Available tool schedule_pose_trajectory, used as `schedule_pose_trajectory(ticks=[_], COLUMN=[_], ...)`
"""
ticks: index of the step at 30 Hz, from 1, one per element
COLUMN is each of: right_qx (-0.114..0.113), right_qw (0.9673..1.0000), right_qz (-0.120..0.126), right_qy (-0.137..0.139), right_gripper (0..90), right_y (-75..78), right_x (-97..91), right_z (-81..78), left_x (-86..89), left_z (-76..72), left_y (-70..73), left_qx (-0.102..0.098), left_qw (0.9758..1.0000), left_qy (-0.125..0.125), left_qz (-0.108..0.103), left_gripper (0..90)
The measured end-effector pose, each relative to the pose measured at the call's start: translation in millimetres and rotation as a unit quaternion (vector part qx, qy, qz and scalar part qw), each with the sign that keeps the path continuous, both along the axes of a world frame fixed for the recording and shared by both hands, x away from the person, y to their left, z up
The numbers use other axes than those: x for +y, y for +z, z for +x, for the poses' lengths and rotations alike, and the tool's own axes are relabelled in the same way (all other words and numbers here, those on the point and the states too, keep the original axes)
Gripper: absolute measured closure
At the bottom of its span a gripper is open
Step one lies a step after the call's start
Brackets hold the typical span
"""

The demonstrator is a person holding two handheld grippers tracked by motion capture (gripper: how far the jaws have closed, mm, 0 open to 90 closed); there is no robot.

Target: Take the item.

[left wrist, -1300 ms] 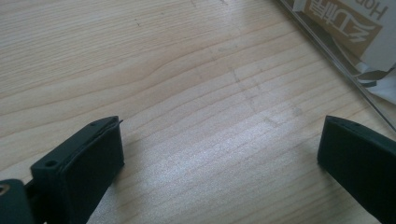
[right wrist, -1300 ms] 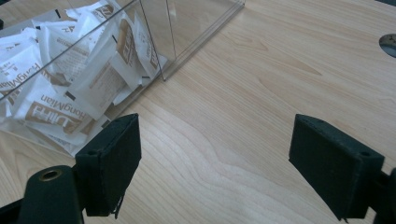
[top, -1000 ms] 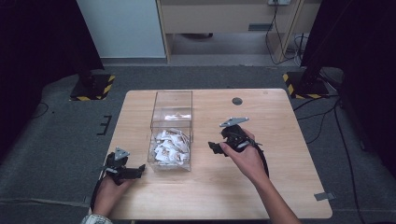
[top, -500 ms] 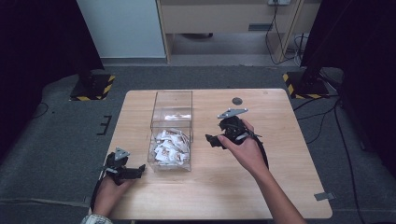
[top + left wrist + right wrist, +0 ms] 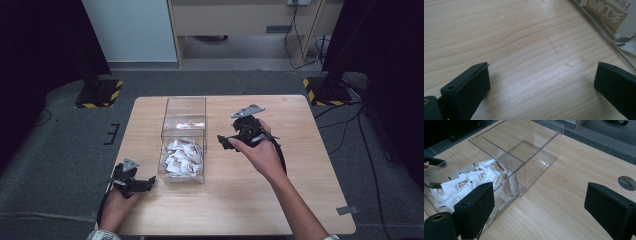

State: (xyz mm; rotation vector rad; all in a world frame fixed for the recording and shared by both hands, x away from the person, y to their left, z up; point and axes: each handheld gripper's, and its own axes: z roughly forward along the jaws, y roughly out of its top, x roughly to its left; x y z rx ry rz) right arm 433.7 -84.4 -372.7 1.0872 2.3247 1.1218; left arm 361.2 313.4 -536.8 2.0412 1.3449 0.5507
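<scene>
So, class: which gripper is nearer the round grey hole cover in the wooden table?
Right. The right gripper hovers just short of the round grey hole cover; the left gripper rests at the near left edge, beyond the clear plastic box.

The table (image 5: 240,210) is seen whole from a fixed camera set high on the person's side, faced forward and down, with floor and a cabinet beyond. The left gripper view is taken very close above the wood, looking down along the left claw (image 5: 541,82), with a corner of the box (image 5: 604,30) at its upper right. The right gripper view is taken from higher up, slanted down across the table toward the box (image 5: 524,167). The box (image 5: 183,125) is shared by all three views.
</scene>
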Motion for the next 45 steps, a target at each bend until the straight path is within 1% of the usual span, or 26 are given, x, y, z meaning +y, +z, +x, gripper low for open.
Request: schedule_pose_trajectory(ticks=[1, 4, 6, 8, 9, 10, 11, 13, 14, 19, 22, 30, 31, 34, 42, 44, 45], right_qx=[0.0, 0.0, -0.001, -0.004, -0.004, -0.009, -0.009, -0.012, -0.013, -0.016, -0.022, -0.019, -0.021, -0.025, -0.025, -0.022, -0.02], right_qw=[1.0, 0.9999, 0.9999, 0.9998, 0.9998, 0.9997, 0.9997, 0.9996, 0.9994, 0.9987, 0.9982, 0.9978, 0.9973, 0.9969, 0.9953, 0.9948, 0.9942], right_qz=[0.0, -0.009, -0.008, -0.015, -0.015, -0.012, -0.012, -0.01, -0.012, -0.014, -0.016, -0.014, -0.014, -0.013, -0.014, -0.017, -0.016], right_qy=[0.0, 0.007, 0.008, 0.013, 0.013, 0.017, 0.017, 0.022, 0.03, 0.047, 0.053, 0.062, 0.069, 0.074, 0.092, 0.098, 0.104], right_gripper=[11.9, 16.0, 17.1, 22.7, 22.7, 29.7, 29.7, 32.8, 34.7, 37.6, 41.4, 43.6, 46.2, 48.8, 52.6, 53.6, 54.7], right_y=[0.0, 0.7, 0.3, 0.6, 0.6, 2.0, 2.0, 3.5, 4.7, 7.1, 8.3, 9.1, 9.3, 9.2, 6.2, 3.8, 0.2], right_x=[0.0, 5.1, 7.0, 11.9, 11.9, 14.5, 14.5, 17.9, 22.1, 33.7, 39.2, 47.6, 49.3, 51.6, 59.3, 63.1, 67.2], right_z=[0.0, 0.3, 0.5, 1.2, 1.2, 1.1, 1.1, 0.3, 0.0, -1.3, -2.2, -2.7, -3.5, -4.9, -7.8, -8.7, -9.7], left_x=[0.0, 0.0, 0.0, 0.0, 0.0, 0.0, 0.0, 0.0, 0.0, 0.0, -0.3, -0.5, -0.5, -0.8, -0.8, -0.8, -0.8], left_z=[0.0, 0.0, 0.0, 0.0, 0.0, 0.0, 0.0, 0.1, 0.1, 0.1, 0.6, 0.8, 0.9, 1.0, 1.0, 1.0, 1.0], left_y=[0.0, 0.0, 0.0, 0.0, 0.0, 0.0, 0.0, 0.0, 0.0, 0.0, 0.0, 0.0, 0.0, -0.1, -0.1, -0.1, -0.1], left_qx=[0.0, 0.0, 0.0, 0.0, 0.0, 0.0, 0.0, 0.0, 0.0, 0.0, 0.0, 0.001, 0.001, 0.0, 0.0, 0.0, 0.0], left_qw=[1.0, 1.0, 1.0, 1.0, 1.0, 1.0, 1.0, 1.0, 1.0, 1.0, 1.0, 1.0, 1.0, 1.0, 1.0, 1.0, 1.0], left_qy=[0.0, 0.0, 0.0, 0.0, 0.0, 0.0, 0.0, 0.0, 0.0, 0.0, 0.0, 0.0, 0.0, 0.001, 0.001, 0.001, 0.001], left_qz=[0.0, 0.0, 0.0, 0.0, 0.0, 0.0, 0.0, 0.0, 0.0, 0.0, 0.0, 0.0, -0.001, -0.001, -0.001, -0.001, -0.001], left_gripper=[0.0, 0.0, 0.0, 0.0, 0.0, 0.0, 0.0, 0.0, 0.0, 0.0, 0.0, 0.0, 0.0, 0.0, 0.0, 0.0, 0.0])
